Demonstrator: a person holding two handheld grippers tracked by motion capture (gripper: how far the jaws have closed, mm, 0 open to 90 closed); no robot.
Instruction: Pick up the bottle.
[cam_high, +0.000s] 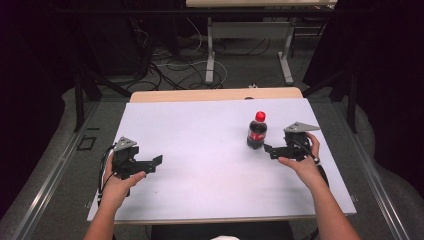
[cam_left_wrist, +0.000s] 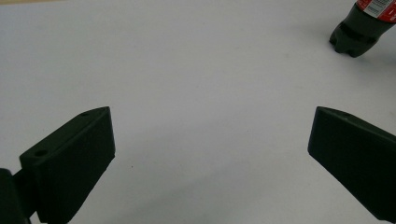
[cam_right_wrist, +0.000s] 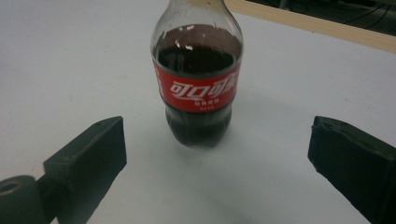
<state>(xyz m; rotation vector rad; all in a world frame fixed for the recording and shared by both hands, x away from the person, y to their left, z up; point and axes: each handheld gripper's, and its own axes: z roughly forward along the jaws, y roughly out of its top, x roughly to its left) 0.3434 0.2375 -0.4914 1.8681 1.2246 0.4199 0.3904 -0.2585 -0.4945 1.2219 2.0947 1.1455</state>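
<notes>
1. High view: your cola bottle (cam_high: 257, 131) stands upright on the white table (cam_high: 200, 150), right of centre, red cap on top. Your right gripper (cam_high: 270, 149) sits just beside its base on the right, jaws pointing left toward it, not touching as far as this angle shows. Your right hand (cam_high: 302, 159) wraps the body from behind, with the grey three-cornered plate (cam_high: 300, 126) on top.
2. Same view: your left gripper (cam_high: 157, 162) is low over the left part of the table, well apart from the bottle, jaws pointing right. Your left hand (cam_high: 120, 182) holds it and a cable (cam_high: 104, 170) loops off its left side.
3. Left gripper view: your jaws stand wide apart, with bare table between them and nothing held. The bottle's dark base (cam_left_wrist: 357, 35) sits far off at the top right corner.
4. Right gripper view: your jaws are spread wide and hold nothing. The bottle (cam_right_wrist: 198, 79) stands ahead of them, centred in the gap but beyond the tips, with clear table between each jaw and the bottle. The red label faces the camera, and dark liquid fills it to just above the label. The wooden table edge (cam_right_wrist: 317, 25) runs behind it at the top right.
</notes>
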